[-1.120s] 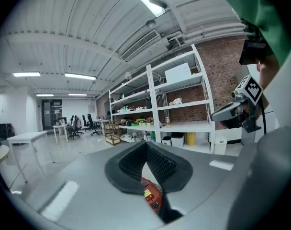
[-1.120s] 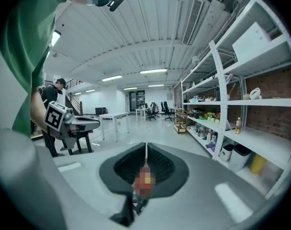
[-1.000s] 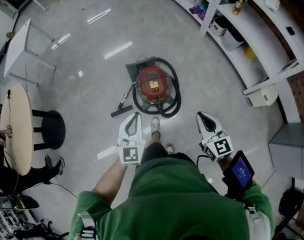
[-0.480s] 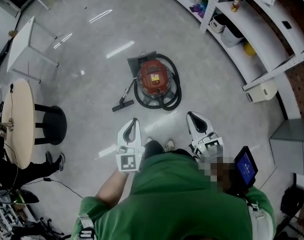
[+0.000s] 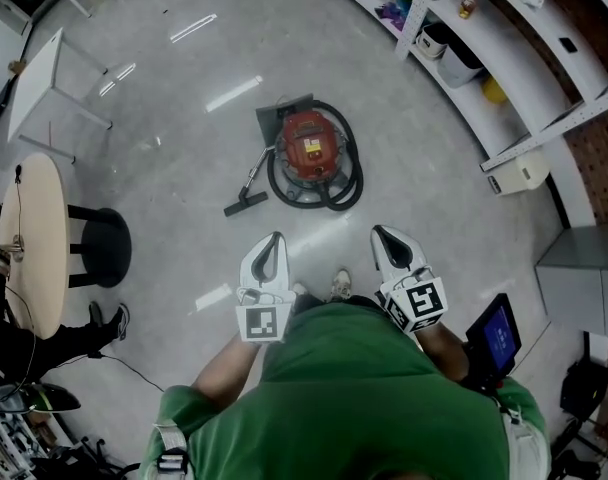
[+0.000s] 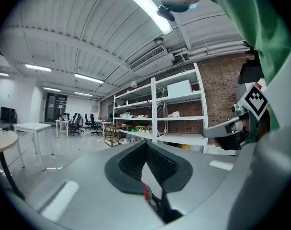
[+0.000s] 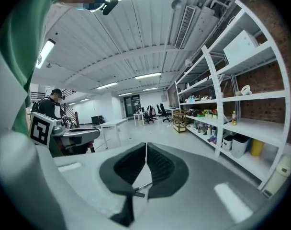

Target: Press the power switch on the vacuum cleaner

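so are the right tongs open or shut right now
Shut. In the right gripper view the grey right tongs meet tip to tip, and nothing is held between them.

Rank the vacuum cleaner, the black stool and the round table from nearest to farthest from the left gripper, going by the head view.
Measured from the left gripper:
1. the vacuum cleaner, on the floor ahead and slightly to the right.
2. the black stool, off to the left.
3. the round table, farther left, beyond the stool.
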Tool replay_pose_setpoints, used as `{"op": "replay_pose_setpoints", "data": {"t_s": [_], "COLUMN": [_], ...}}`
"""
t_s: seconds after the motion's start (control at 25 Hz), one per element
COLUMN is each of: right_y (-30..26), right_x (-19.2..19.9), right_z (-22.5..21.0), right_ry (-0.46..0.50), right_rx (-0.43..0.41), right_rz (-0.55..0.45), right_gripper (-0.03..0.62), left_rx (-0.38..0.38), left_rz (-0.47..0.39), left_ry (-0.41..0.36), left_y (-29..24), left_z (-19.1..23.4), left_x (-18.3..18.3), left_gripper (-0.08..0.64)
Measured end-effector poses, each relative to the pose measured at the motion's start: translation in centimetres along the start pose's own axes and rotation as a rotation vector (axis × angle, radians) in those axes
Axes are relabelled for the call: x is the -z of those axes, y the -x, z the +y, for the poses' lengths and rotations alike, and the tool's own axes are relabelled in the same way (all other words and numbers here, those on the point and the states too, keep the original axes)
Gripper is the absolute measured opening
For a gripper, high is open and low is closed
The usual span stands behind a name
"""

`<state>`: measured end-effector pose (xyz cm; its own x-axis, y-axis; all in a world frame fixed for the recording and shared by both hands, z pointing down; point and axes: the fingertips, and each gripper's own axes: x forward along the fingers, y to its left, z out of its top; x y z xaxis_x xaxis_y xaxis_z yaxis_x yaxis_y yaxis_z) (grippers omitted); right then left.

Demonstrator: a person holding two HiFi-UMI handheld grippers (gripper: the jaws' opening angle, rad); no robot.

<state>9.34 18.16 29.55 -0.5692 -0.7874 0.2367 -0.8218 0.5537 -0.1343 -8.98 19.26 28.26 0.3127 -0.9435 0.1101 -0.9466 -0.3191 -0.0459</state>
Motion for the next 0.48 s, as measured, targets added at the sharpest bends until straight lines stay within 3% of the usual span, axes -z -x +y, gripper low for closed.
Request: {"op": "replay_pose_setpoints", "data": {"t_s": [0.16, 0.48], "right_y": [0.7, 1.3], "right_x": [0.7, 1.1], "right_z": [2.6, 3.4], "right_ry": [0.006, -0.005], "right_rx": [0.009, 0.035], "right_rz": [0.009, 0.003], "right_gripper": [0.003, 0.003], "left_rx": [0.02, 0.046], "left_rz": [0.001, -0.006], "left_ry": [0.033, 0.03], "left_y": [1.8, 2.6], "left_z": [0.0, -0.6], "left_x": [0.6, 0.3], "left_gripper": [0.006, 0.006]}}
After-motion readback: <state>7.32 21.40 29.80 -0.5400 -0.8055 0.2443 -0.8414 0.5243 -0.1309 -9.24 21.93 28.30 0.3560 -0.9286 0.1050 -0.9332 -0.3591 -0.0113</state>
